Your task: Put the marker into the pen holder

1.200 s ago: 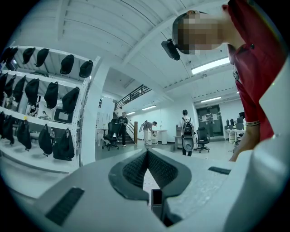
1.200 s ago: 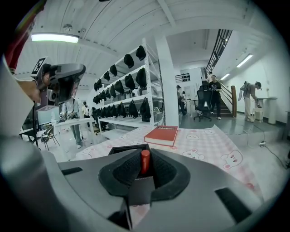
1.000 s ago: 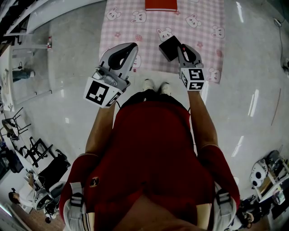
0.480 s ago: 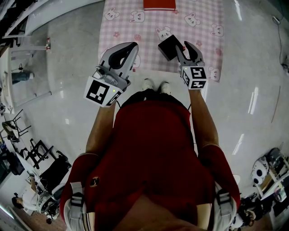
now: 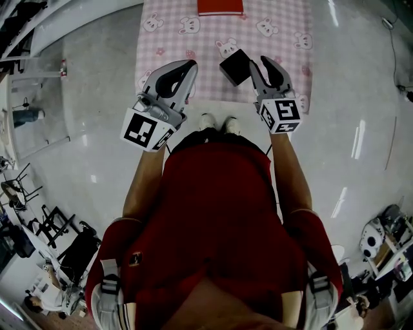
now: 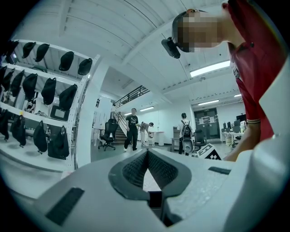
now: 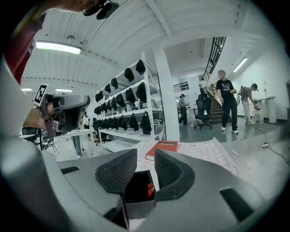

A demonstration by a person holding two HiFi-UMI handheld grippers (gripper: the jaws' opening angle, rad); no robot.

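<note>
A black square pen holder [image 5: 234,66] stands near the front edge of the pink checked table [image 5: 193,32]. In the right gripper view the pen holder [image 7: 136,192] shows just below the jaws, with a red marker [image 7: 150,190] standing inside it. My right gripper [image 5: 263,62] hangs just right of the holder. Its jaws stand apart and are closing, and nothing is between the pads [image 7: 170,170]. My left gripper [image 5: 188,66] is held over the table's front edge, left of the holder, with its jaws shut and empty [image 6: 147,152].
A red book [image 5: 220,6] lies at the far side of the table, also seen as the red book [image 7: 162,148] beyond the holder. Shiny grey floor [image 5: 97,97] surrounds the table. Shelving with black bags [image 7: 127,108] and several people stand further off.
The right gripper's jaws were close together a second ago and now stand apart. That gripper has drawn back slightly from the holder. The left gripper has stayed where it was.
</note>
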